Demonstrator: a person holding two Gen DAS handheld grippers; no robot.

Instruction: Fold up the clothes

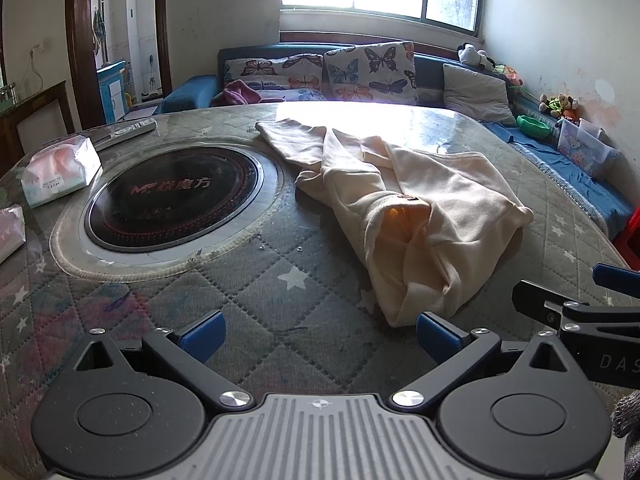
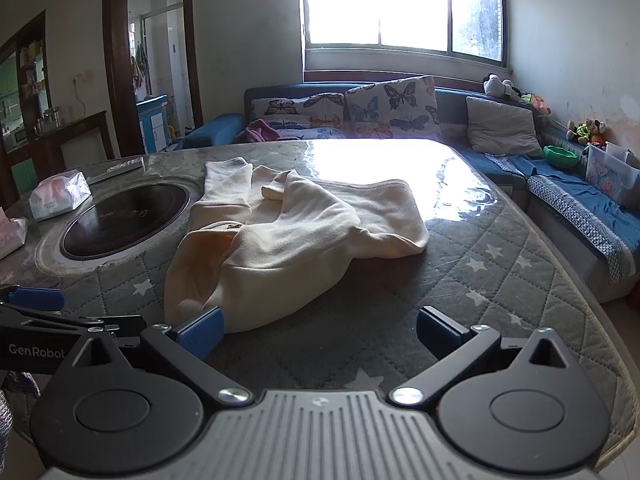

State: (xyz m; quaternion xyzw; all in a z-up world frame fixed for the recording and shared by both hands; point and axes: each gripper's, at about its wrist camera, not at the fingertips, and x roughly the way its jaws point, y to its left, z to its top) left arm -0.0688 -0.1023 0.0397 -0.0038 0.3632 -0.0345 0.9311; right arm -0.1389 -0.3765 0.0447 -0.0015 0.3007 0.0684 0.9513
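A cream garment (image 1: 404, 204) lies crumpled on the quilted round table (image 1: 256, 292), its near end close to my grippers. It also shows in the right wrist view (image 2: 288, 240). My left gripper (image 1: 320, 338) is open and empty, its right pad just short of the garment's near edge. My right gripper (image 2: 320, 332) is open and empty, its left pad next to the garment's near end. The right gripper also shows in the left wrist view (image 1: 580, 300), and the left gripper in the right wrist view (image 2: 48, 312).
A black induction hob (image 1: 176, 200) is set into the table to the left of the garment. Two tissue packs (image 1: 60, 168) and a remote (image 1: 134, 128) lie at the far left. A blue sofa (image 1: 560, 160) with cushions runs behind and right.
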